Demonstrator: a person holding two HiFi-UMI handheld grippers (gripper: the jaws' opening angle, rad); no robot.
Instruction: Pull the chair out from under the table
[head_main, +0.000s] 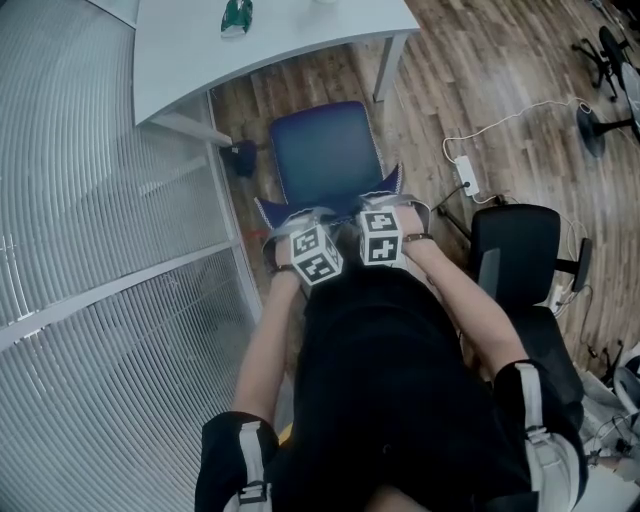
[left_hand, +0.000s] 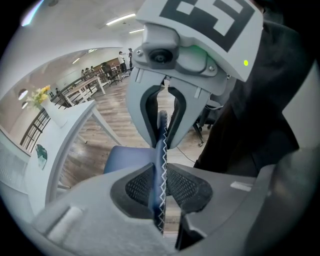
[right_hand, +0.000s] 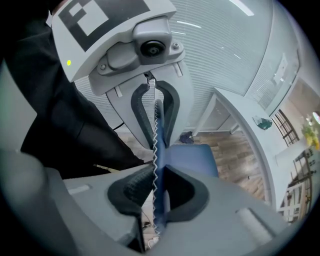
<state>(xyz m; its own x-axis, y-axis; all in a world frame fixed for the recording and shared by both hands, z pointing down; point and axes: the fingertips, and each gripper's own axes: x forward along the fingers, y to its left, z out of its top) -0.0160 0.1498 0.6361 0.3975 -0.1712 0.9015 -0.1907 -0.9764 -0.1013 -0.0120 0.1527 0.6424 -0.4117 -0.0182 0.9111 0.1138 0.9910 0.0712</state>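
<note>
A blue padded chair with a fabric seat (head_main: 325, 150) stands on the brown wood-plank floor (head_main: 480, 70). Its whole seat shows just in front of the curved near edge of the white surface (head_main: 300, 30), and its back is turned to the person. Both tongs are clamped on the top edge of the chair's backrest (left_hand: 161, 145), a thin blue rim with white zigzag stitching. The left tongs (head_main: 292, 218) grip it beside the right tongs (head_main: 385, 203), with the marker cubes close together. In the left gripper view the dark textured pads (left_hand: 135, 187) of the left tongs (left_hand: 161, 186) press on the stitched rim from both sides. The right gripper view shows the right tongs (right_hand: 157, 192) closed the same way on the rim (right_hand: 156, 145). Each of these views also catches the other tongs pinching the same edge farther along. A small green object (head_main: 237, 17) lies on the white surface. To the person's right a black office chair (head_main: 515, 250) stands near, and a white power strip with its cable (head_main: 467, 175) lies on the floor beyond it. A glass wall with slatted blinds (head_main: 90, 200) runs along the left.
</note>
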